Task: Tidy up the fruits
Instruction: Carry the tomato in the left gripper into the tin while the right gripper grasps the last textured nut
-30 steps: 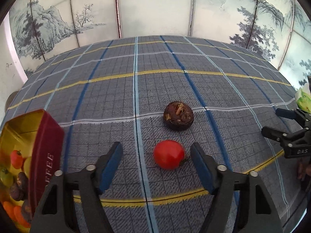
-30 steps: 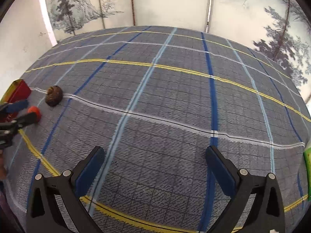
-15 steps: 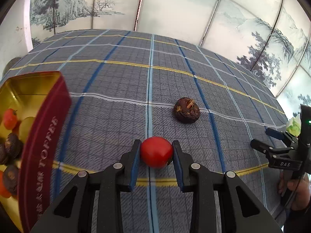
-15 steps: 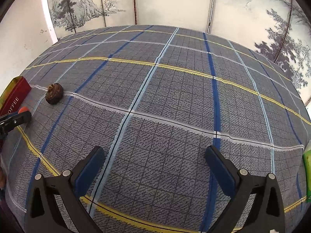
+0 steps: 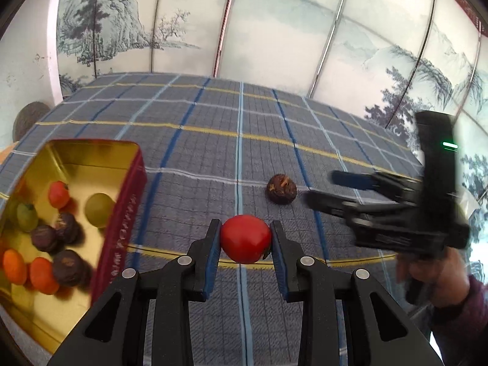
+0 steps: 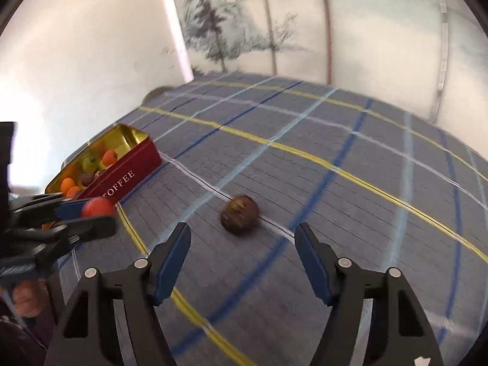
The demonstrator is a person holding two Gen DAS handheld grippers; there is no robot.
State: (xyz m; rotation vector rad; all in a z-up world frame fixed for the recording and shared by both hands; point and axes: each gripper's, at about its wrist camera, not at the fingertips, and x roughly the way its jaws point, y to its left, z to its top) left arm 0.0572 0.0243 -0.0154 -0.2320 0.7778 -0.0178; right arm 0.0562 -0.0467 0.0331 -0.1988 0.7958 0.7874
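Observation:
My left gripper (image 5: 245, 239) is shut on a red tomato (image 5: 245, 239) and holds it above the plaid cloth, right of the open red toffee tin (image 5: 122, 216). The tin holds several small fruits: orange, green and dark brown. A dark brown round fruit (image 5: 281, 189) lies on the cloth beyond the tomato. My right gripper (image 6: 242, 247) is open and empty, with the brown fruit (image 6: 240, 215) just ahead of its fingertips. In the right wrist view the left gripper (image 6: 87, 215) holds the tomato (image 6: 98, 207) beside the tin (image 6: 122, 177).
The table is covered by a grey-blue plaid cloth (image 5: 244, 140) with yellow and blue lines. A painted landscape screen (image 5: 274, 30) stands behind it. A brown round object (image 5: 29, 119) sits off the far left edge of the table.
My left gripper has lifted the tomato and swung toward the tin. My right gripper has moved left across the table and now faces the brown fruit at close range.

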